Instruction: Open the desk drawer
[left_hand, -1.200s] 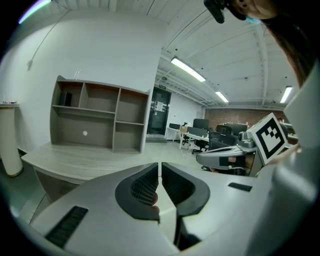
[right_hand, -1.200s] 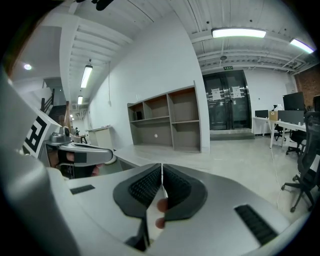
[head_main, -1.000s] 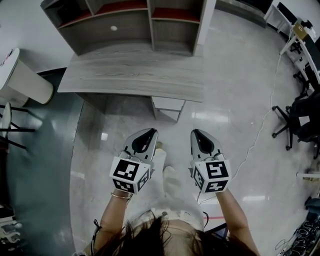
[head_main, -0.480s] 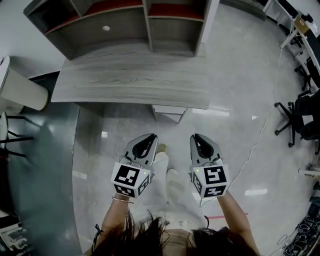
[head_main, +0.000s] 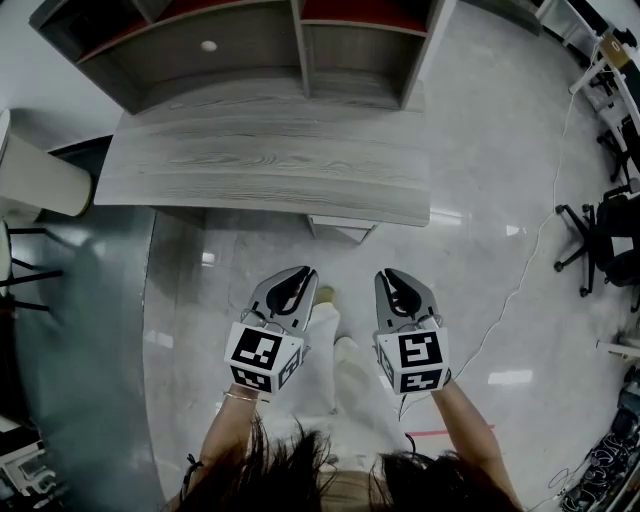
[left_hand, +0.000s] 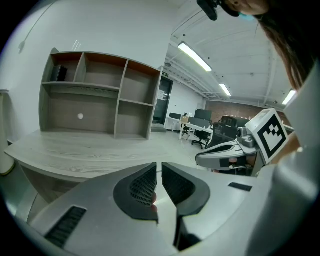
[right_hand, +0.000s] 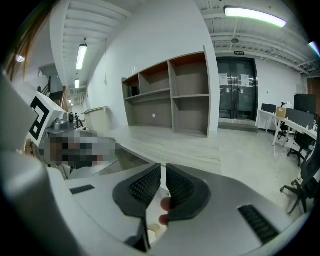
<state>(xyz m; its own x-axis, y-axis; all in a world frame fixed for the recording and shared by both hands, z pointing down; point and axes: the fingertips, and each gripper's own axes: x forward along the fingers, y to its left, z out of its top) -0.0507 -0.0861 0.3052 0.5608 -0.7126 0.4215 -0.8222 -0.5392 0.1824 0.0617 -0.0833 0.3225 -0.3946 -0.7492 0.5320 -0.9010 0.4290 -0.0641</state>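
The grey wood-grain desk (head_main: 270, 170) with a shelf unit (head_main: 250, 50) at its back fills the top of the head view. A white drawer unit (head_main: 342, 228) peeks out from under the desk's front edge, right of centre. My left gripper (head_main: 303, 271) and right gripper (head_main: 388, 274) are held side by side over the floor in front of it, apart from the desk. The left gripper (left_hand: 159, 167) has its jaws shut with nothing between them. So has the right gripper (right_hand: 163, 168). The desk top (left_hand: 75, 150) lies ahead of both.
A white round stand (head_main: 35, 175) sits left of the desk beside a dark floor area (head_main: 70, 340). Office chairs (head_main: 600, 235) and a floor cable (head_main: 520, 285) are at the right. The person's shoes (head_main: 345, 360) are on the glossy floor below the grippers.
The desk now sits larger and lower in the head view, its front edge nearer the grippers. Both grippers have sunk a little and stay shut, side by side.
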